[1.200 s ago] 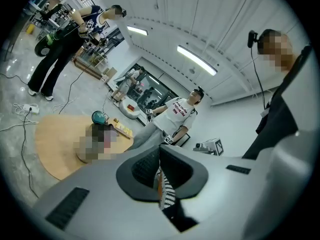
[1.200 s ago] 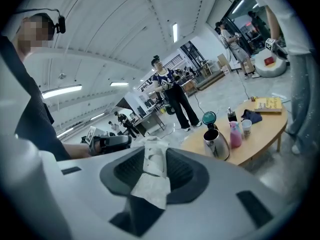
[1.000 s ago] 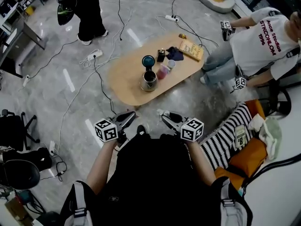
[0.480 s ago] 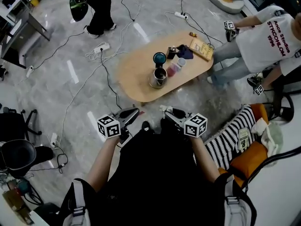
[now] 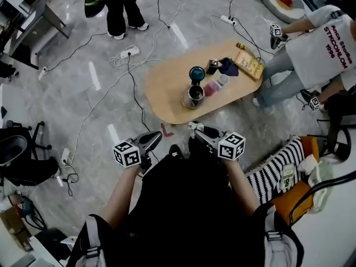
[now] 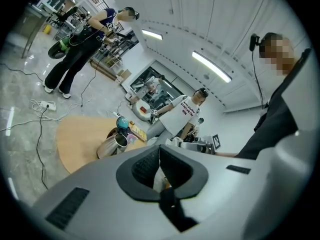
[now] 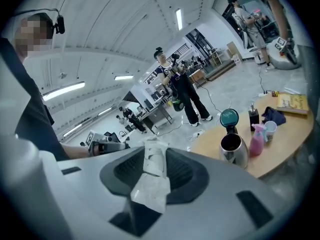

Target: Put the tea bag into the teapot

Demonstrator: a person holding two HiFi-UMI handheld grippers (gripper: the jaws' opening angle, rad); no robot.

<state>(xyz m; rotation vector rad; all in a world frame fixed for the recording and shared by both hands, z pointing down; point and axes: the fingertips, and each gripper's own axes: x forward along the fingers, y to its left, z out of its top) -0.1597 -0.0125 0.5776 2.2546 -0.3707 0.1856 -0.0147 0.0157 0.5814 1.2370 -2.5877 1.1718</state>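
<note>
Approach step: right tool [image 7: 154, 153] pinches the tea bag [image 7: 150, 185]; left tool [image 6: 159, 150] pressed together, apparently empty. Next, reach across the counter [image 5: 167, 88] to the open teapot [image 5: 193, 97].

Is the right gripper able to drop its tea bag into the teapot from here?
Probably not yet: the right gripper, holding the tea bag, is short of the table, with the teapot further in. Nothing blocks the way.

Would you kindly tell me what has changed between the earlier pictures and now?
The table with the teapot has slid rightward in the head view, and the standing person in black toward its top edge. Nothing was grasped or released: the right gripper stays shut on the tea bag, the left gripper beside it.
</note>
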